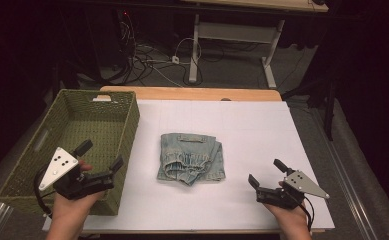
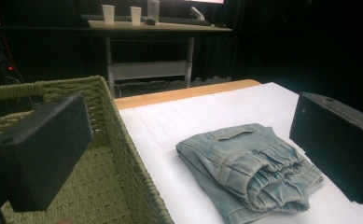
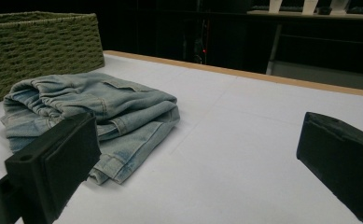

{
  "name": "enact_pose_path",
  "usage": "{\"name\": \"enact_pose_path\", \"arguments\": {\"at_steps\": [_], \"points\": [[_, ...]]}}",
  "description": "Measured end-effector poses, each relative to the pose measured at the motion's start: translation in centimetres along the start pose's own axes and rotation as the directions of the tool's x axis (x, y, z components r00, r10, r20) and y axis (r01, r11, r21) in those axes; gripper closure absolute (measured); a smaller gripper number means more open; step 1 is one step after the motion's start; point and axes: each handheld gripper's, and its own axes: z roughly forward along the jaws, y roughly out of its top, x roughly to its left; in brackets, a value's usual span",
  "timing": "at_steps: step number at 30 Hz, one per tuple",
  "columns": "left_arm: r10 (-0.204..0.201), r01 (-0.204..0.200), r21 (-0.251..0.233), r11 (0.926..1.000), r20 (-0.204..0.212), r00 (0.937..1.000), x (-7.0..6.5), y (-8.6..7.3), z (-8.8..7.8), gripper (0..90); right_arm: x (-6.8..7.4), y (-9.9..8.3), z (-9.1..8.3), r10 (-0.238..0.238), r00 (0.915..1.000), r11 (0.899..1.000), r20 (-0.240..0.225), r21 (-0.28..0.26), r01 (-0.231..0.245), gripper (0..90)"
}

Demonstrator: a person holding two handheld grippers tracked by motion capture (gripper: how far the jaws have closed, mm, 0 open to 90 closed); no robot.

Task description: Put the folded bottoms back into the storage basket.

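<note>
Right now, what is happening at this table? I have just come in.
A person holds a two-jaw gripper in each hand at a table covered in white paper. A folded pair of light denim jeans lies in the middle, untouched. An empty green woven basket stands at the table's left edge. The left gripper hovers over the basket's near right corner, jaws open. The right gripper is to the right of the jeans, also open. Neither holds anything; no handling has begun.
</note>
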Motion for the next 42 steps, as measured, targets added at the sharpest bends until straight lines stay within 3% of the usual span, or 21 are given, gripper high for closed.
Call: {"name": "enact_pose_path", "arguments": {"at_steps": [15, 18, 25, 26, 29, 32, 36, 39, 42], "points": [[0.008, -0.008, -0.001, 1.0, -0.001, 1.0, -0.1, -0.1, -0.1, 0.0, -0.5, 0.0, -0.3, 0.021, 0.9997, 1.0, 0.009, -0.009, -0.021, 0.0], [-0.001, 0.001, 0.024, 0.9997, -0.001, 1.0, -0.3, 0.0, -0.2, 0.0, -0.3, 0.1, -0.2, 0.013, 0.9999, 1.0, 0.004, -0.009, -0.013, 0.0], [0.017, -0.021, 0.065, 0.9977, 0.059, 0.9981, -2.0, 0.8, 0.1, 0.0, -0.3, 0.1, -0.4, 0.013, 0.9999, 1.0, 0.006, -0.01, -0.013, 0.0], [0.012, -0.019, 0.077, 0.9969, 0.091, 0.9958, -2.8, 1.0, 0.4, 0.0, -0.4, 0.1, -0.4, 0.015, 0.9999, 1.0, 0.007, -0.007, -0.015, 0.0], [0.008, -0.018, 0.087, 0.996, 0.116, 0.9933, -3.6, 1.0, 0.7, 0.0, -0.4, 0.1, -0.5, 0.019, 0.9998, 1.0, 0.008, -0.002, -0.019, 0.0], [0.023, -0.039, 0.1, 0.9942, 0.16, 0.9868, -5.3, 0.4, 1.5, 0.0, -0.3, 0.1, -0.5, 0.017, 0.9998, 1.0, 0.007, -0.001, -0.017, 0.0], [0.062, -0.095, 0.141, 0.9855, 0.223, 0.9729, -7.8, -1.1, 3.0, 0.0, 0.0, 0.1, -0.2, 0.015, 0.9999, 1.0, -0.004, 0.014, -0.015, 0.3], [0.043, -0.093, 0.181, 0.979, 0.26, 0.9646, -8.9, -2.3, 4.2, 0.0, 0.2, 0.1, 0.1, 0.017, 0.9997, 0.999, -0.018, 0.028, -0.016, 1.2], [0.04, -0.107, 0.236, 0.9658, 0.271, 0.9617, -9.5, -3.4, 5.5, 0.0, 0.6, 0.0, 0.4, 0.011, 0.9994, 0.999, -0.033, 0.043, -0.01, 2.9]]}}
